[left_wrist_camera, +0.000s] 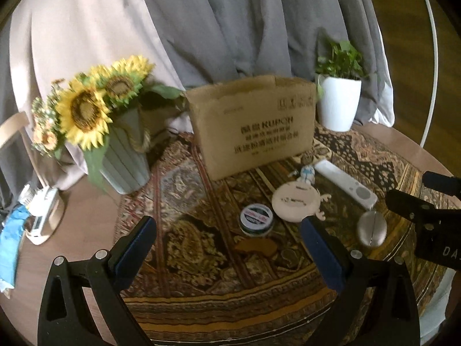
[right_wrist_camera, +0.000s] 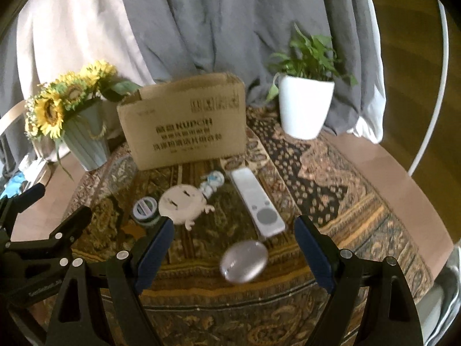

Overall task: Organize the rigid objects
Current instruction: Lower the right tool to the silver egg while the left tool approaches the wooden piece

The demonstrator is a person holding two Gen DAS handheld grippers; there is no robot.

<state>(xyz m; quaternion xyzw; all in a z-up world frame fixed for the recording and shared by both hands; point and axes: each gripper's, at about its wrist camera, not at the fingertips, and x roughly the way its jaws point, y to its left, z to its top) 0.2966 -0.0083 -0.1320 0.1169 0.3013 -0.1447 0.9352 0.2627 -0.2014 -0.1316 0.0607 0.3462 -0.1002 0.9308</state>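
A brown cardboard box (left_wrist_camera: 250, 124) (right_wrist_camera: 184, 121) stands at the back of the patterned cloth. In front of it lie a small figurine (left_wrist_camera: 306, 170) (right_wrist_camera: 211, 184), a white remote (left_wrist_camera: 345, 183) (right_wrist_camera: 256, 201), a round cream disc with little antlers (left_wrist_camera: 295, 201) (right_wrist_camera: 181, 203), a small round tin (left_wrist_camera: 256, 219) (right_wrist_camera: 145, 209) and a silver oval case (left_wrist_camera: 371, 228) (right_wrist_camera: 243, 261). My left gripper (left_wrist_camera: 227, 250) is open and empty, hovering before the tin. My right gripper (right_wrist_camera: 233, 248) is open and empty, with the silver case between its fingers' line of sight.
A sunflower pot (left_wrist_camera: 124, 155) (right_wrist_camera: 83, 138) stands back left, and a white pot with a green plant (left_wrist_camera: 340, 103) (right_wrist_camera: 305, 106) back right. Grey and beige curtains hang behind. A chair with clutter (left_wrist_camera: 37, 210) is at the left beyond the round table's edge.
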